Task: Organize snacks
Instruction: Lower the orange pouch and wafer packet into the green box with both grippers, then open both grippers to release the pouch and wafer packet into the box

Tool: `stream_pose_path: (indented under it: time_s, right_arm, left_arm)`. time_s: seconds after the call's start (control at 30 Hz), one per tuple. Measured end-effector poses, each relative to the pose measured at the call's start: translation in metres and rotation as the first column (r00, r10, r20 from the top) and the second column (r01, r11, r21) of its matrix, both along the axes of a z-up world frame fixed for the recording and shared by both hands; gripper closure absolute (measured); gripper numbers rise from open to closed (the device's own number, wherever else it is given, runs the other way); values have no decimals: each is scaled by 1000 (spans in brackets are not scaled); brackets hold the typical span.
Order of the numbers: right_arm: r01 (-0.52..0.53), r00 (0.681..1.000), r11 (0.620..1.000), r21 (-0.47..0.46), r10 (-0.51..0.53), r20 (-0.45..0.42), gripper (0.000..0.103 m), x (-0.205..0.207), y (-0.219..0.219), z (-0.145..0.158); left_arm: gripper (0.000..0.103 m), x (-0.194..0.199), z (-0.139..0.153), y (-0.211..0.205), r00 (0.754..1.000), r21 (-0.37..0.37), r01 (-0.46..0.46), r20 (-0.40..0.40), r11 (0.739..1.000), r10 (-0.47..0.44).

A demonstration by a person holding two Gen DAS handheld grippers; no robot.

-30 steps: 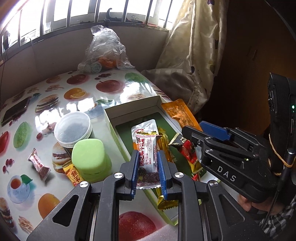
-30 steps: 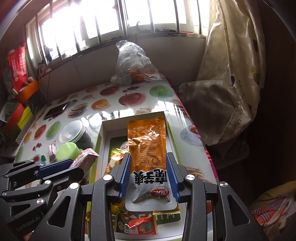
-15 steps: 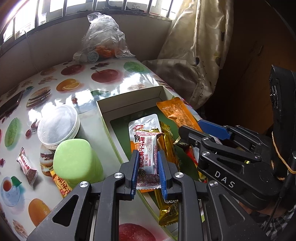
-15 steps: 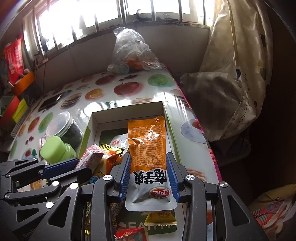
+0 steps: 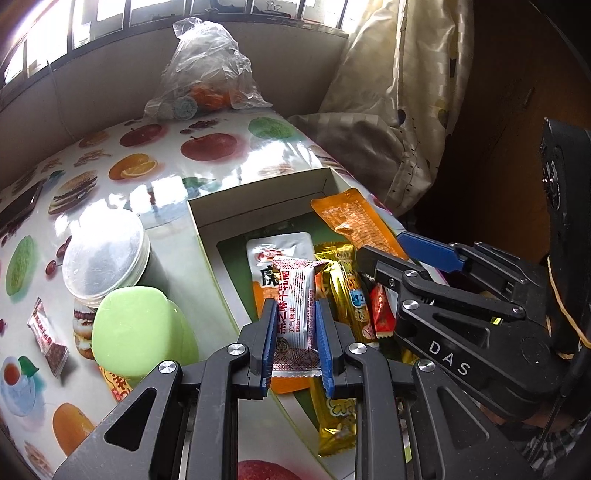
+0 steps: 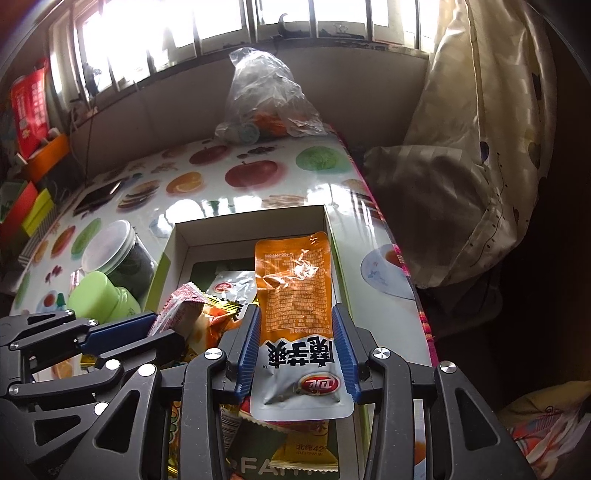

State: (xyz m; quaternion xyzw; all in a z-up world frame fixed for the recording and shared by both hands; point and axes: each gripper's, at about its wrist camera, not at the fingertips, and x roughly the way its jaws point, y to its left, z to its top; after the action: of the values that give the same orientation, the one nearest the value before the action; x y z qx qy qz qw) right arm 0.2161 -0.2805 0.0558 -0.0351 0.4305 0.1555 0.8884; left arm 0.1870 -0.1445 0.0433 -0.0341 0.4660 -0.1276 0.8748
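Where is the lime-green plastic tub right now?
In the left wrist view the lime-green plastic tub stands on the table left of the open cardboard box, just in front of the clear-lidded jar.

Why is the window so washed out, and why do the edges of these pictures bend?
Right wrist view: backlight blows out the window and glares off the glossy tablecloth. Left wrist view: the same sheen on the tablecloth; the fisheye lens curves the box and darkens the corners.

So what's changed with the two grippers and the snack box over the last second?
Both grippers came down closer over the white box. The left gripper kept its grip on the red-and-white snack bar. The right gripper has the orange pouch between its jaws, which are opening. The jar and green cup stayed put.
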Motion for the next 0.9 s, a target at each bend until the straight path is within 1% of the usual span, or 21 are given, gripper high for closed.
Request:
stream_pose_path:
  time_s: [0.17, 0.63, 0.77, 0.83, 0.87, 0.9]
  right_arm:
    - [-3, 1000, 1000, -3, 3, -1, 64, 3, 0, -3]
    - [4, 1000, 1000, -13, -5, -6, 61, 7, 2, -8]
    - [10, 1000, 1000, -4, -10, -2, 60, 5, 1, -7]
    - [15, 1000, 1000, -4, -15, 2, 59, 3, 1, -5]
    - [18, 1000, 1000, -2, -18, 3, 59, 2, 0, -4]
    - [21, 1000, 1000, 5, -21, 4, 59, 1, -1, -3]
  left_arm:
    - [82, 1, -8, 0, 1000, 4, -2, -19, 1000, 2]
    - [81, 4, -9, -2, 1000, 13, 6, -22, 1000, -6]
    - [80, 1, -8, -1, 1000, 5, 6, -18, 1000, -6]
    - [77, -1, -7, 0, 1000, 9, 0, -14, 1000, 0]
    - [73, -1, -6, 1, 1000, 11, -5, -13, 1000, 5]
    - [72, -2, -5, 2, 1000, -1, -3, -13, 1000, 3]
